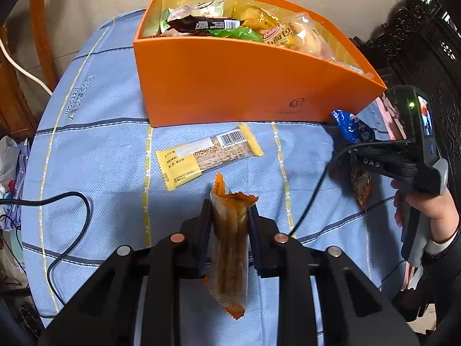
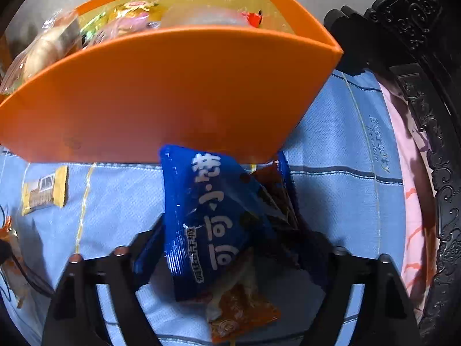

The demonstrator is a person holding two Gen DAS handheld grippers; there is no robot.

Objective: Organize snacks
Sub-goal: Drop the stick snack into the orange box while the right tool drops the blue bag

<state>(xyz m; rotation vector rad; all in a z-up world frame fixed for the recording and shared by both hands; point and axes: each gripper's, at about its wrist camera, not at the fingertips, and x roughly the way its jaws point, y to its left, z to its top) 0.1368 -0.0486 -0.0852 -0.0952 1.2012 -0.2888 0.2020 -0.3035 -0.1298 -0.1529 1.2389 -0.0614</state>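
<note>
Many wrapped snacks (image 1: 219,26) already inside tall orange cardboard box (image 1: 247,86). Left claw (image 1: 229,216) squeezing long orange-wrapped stick snack (image 1: 230,248); yellow grain bar (image 1: 207,155) waiting on blue cloth (image 1: 95,144).

Right claw (image 2: 230,248) around blue crinkly packet (image 2: 213,219) and orange pouch (image 2: 245,314); pinching or not, cannot tell.

Black tongs (image 1: 229,216) with navy pads and copper-coloured pins; right unit (image 1: 415,155) has a grey handle, lit screen, green light; dark sleeve (image 1: 443,248), white cuff
</note>
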